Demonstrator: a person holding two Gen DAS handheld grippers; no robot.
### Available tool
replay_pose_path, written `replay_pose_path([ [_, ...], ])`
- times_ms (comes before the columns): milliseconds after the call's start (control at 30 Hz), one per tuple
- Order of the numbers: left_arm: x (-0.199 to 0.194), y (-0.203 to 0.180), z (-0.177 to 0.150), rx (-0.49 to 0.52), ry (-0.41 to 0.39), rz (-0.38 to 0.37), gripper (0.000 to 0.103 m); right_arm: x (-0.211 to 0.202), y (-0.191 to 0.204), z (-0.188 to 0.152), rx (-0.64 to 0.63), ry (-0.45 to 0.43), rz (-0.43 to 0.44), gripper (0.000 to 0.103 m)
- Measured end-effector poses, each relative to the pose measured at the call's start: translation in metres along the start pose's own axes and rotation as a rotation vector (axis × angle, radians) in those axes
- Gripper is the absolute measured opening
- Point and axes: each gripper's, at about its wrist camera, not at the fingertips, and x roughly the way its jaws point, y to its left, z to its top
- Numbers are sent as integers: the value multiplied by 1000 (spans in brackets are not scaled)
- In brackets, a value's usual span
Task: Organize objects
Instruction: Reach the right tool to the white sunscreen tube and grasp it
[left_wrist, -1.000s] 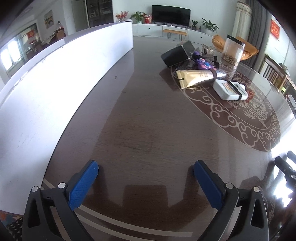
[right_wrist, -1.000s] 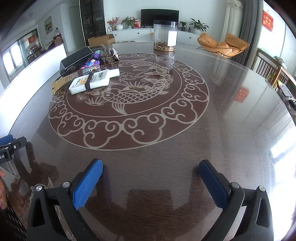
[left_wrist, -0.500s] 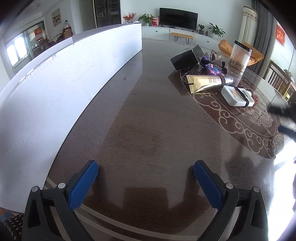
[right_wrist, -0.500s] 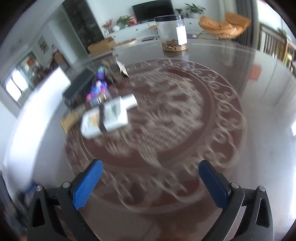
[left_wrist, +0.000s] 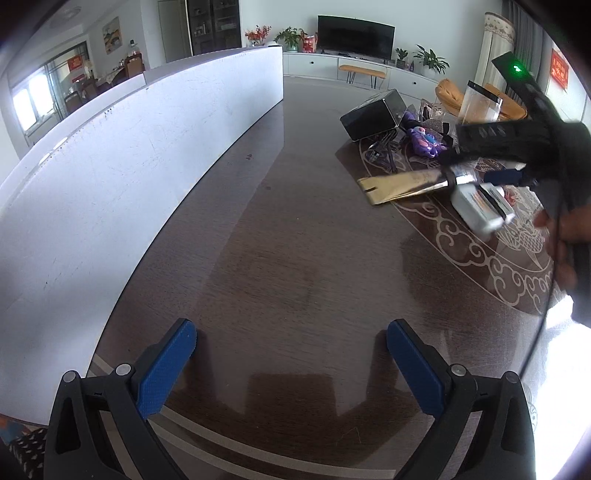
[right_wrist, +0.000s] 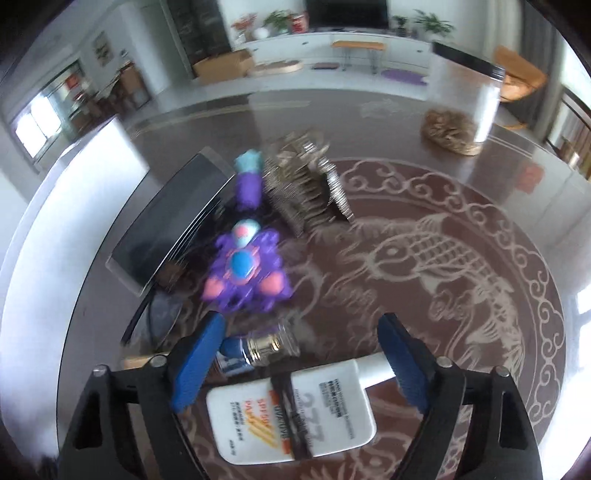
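A white sunscreen bottle with a black band lies flat on the patterned table, right under my right gripper. Its jaws are closing; the bottle's neck lies between the fingers, and the pads do not press on it. The capped end of a gold tube lies by the left finger. Beyond are a purple toy, a black box and a glittery piece. My left gripper stands open over bare dark wood. From there I see the bottle, the tube and the right tool's black frame.
A long white panel runs along the table's left side. A clear jar with brown contents stands at the far right of the carp pattern. A hand holds the right tool.
My right gripper has swept left across the table to the pile, and the white bottle now lies under its narrower jaws. It now shows in the left wrist view. The left gripper has stayed put.
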Motion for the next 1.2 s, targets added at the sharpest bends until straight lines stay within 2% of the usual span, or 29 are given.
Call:
replay_pose_path([
  [100,1,-1,1,-1,0,1,103,-12,17,-22,-137,42,28,82],
  [167,1,-1,1,-1,0,0,103,-29,16,-32,-142,12,26,82],
  [267,1,-1,1,-1,0,0,103,-59,-1,-48,-19,-64,-34,89],
  [333,1,-1,1,-1,0,0,103,-68,-15,-64,111,-36,-93,90],
  [467,3,-2,3,-3,-1,1,103,-72,-17,-93,231,8,-32,90],
  [633,3,-2,2,-3,-1,0,103,-53,-5,-93,177,18,-90,90],
  [667,2,-2,2,-3,0,1,103,-48,-2,-92,171,29,-96,92],
  [967,2,0,0,-8,-1,3,103,-41,23,-96,108,3,-111,94],
  [1033,2,0,0,-8,-1,3,103,-35,25,-97,92,22,-117,95],
  [1200,1,0,0,-8,-1,3,103,-34,25,-97,73,-8,-125,95],
])
